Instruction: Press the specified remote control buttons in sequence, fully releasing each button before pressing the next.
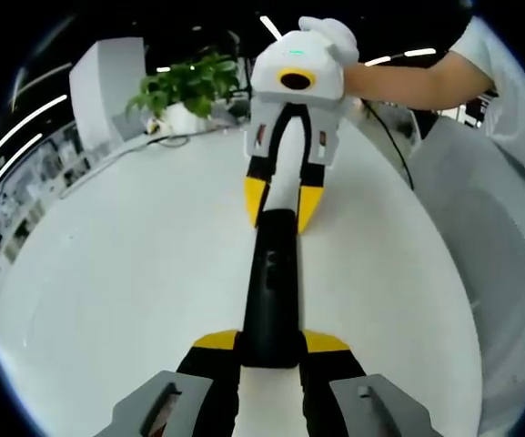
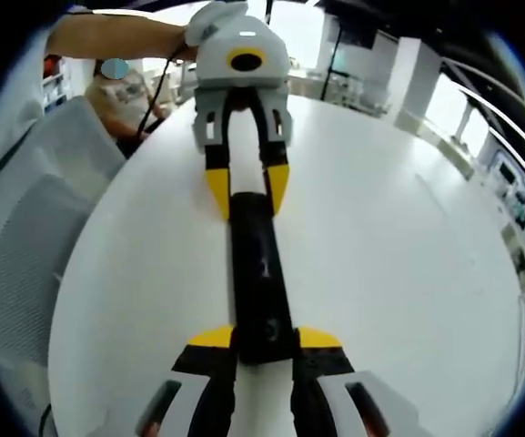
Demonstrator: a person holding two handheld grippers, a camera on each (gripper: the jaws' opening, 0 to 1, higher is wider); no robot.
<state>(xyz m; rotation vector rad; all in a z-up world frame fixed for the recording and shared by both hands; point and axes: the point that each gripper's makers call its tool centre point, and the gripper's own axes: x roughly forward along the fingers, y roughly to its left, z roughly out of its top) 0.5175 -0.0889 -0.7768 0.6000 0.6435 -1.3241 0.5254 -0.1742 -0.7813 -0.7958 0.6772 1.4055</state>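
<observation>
Left gripper view: a long, slim, glossy black remote [image 1: 269, 287] lies on the smooth white round table [image 1: 135, 273], held at both ends. The left gripper [image 1: 271, 350] has its yellow-tipped jaws closed around the near end; the right gripper [image 1: 282, 205] clamps the far end. Bare tabletop lies open on both sides to the curved edge. A leafy plant [image 1: 185, 86] stands at the far rim; a grey mesh chair [image 2: 25, 264] sits beside the table.

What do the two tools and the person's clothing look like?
Each tool is white-bodied with black arms ending in yellow tips. The right tool carries a dark oval ringed in yellow and a green light; the left tool matches. A black cable trails behind. The sleeve is white.
</observation>
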